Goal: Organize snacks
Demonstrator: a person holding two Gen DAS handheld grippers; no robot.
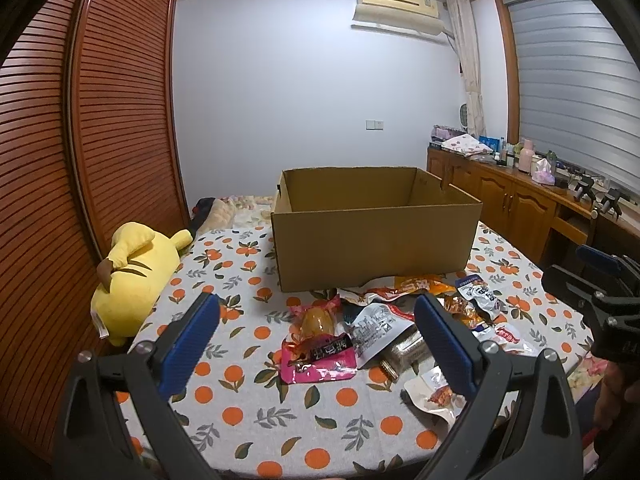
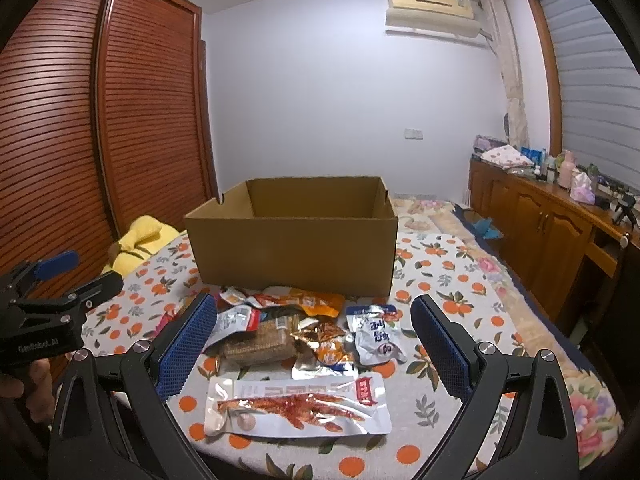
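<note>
Left gripper [image 1: 316, 324] spread wide, holding nothing, above the tablecloth [image 1: 248, 412]. Right gripper [image 2: 314, 330] likewise released, empty. Snacks [image 2: 288, 336] lie heaped on the cloth just before the open box [image 2: 294, 252]; one clear packet [image 2: 298, 406] lies nearest.

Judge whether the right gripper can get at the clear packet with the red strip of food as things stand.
Probably yes. The right gripper is open, and the clear packet lies flat on the tablecloth just ahead of it, nearest of the pile, with nothing on top. Lying flat, it may be awkward to pinch.
</note>
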